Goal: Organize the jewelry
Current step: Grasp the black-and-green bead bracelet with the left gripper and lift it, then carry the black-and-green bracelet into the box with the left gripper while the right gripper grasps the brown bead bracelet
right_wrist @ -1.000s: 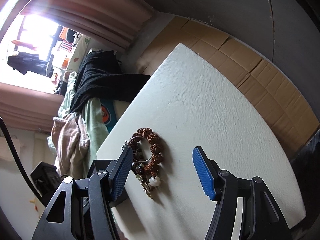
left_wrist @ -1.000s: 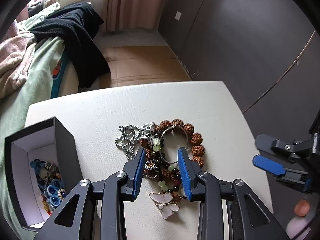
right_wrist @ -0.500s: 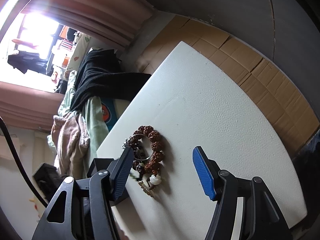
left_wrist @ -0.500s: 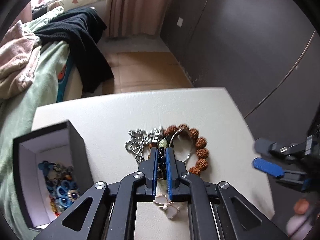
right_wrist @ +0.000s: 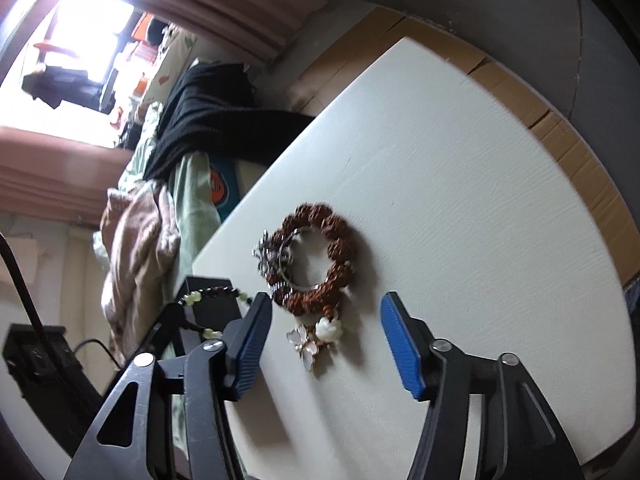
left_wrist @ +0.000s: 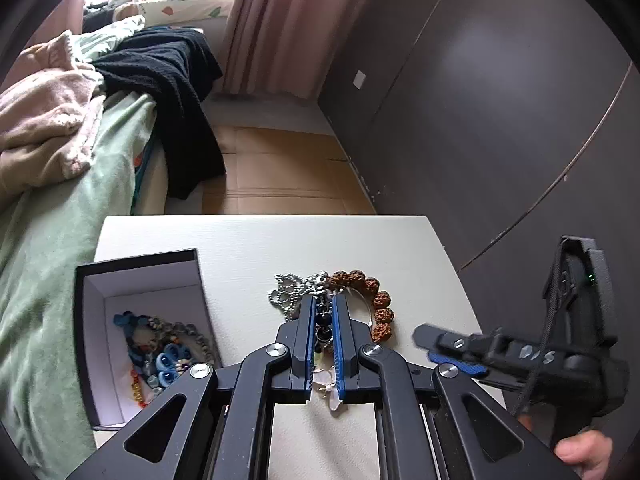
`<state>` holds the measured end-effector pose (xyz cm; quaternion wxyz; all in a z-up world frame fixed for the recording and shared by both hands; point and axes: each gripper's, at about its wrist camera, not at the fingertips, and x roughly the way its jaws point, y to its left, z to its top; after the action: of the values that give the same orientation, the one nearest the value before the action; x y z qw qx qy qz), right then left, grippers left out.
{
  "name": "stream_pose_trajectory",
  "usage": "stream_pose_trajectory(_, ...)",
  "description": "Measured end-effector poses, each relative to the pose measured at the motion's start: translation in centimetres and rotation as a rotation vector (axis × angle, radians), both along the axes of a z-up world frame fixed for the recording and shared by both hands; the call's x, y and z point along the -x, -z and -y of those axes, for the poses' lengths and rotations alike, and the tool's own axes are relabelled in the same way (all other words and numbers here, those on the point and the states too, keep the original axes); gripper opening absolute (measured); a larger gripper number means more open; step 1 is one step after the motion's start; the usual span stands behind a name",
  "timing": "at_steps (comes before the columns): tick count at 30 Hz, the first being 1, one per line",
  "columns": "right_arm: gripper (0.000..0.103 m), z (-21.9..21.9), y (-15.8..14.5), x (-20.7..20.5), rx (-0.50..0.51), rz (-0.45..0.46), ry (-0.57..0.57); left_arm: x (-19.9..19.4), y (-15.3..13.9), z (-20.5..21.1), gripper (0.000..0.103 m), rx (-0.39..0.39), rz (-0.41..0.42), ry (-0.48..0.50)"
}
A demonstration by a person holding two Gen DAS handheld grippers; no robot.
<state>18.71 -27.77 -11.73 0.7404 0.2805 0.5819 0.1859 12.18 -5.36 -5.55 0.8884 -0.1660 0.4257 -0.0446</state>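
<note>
My left gripper [left_wrist: 322,312] is shut on a dark-and-green beaded bracelet [left_wrist: 324,322] and holds it lifted above the white table [left_wrist: 248,248]; the bracelet hangs in the right wrist view [right_wrist: 208,300]. Below it lie a brown seed bracelet [left_wrist: 376,300], a silver chain [left_wrist: 286,294] and a white flower brooch [right_wrist: 314,338]. An open black box [left_wrist: 140,332] with blue and beaded jewelry stands to the left. My right gripper [right_wrist: 324,340] is open, hovering just before the brooch.
A bed with green sheet, pink blanket and black garment [left_wrist: 172,80] lies left of the table. Dark wardrobe doors [left_wrist: 500,120] stand at right. Cardboard [left_wrist: 276,176] covers the floor beyond the table.
My left gripper closed on the beaded bracelet and lifted it off the pile, drawing back. My right gripper moved in closer to the brooch.
</note>
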Motion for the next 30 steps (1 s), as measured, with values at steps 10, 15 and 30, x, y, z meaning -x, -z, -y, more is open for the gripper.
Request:
stream_pose_trajectory(10, 0.048, -3.7, 1.6, 0.3, 0.110, -0.002, -0.082, 1.7, -1.4, -1.8, 0.008, 0.033, 0.036, -0.030)
stream_pose_trajectory(15, 0.043, -4.6, 2.5, 0.1, 0.149, 0.001, -0.075, 2.3, -1.6, -2.5, 0.008, 0.040, 0.040, -0.042)
stream_pose_trajectory(30, 0.022, -7.0, 1.6, 1.5, 0.410, 0.118, -0.172, 4.2, -2.1, -3.7, 0.008, 0.050, 0.045, -0.072)
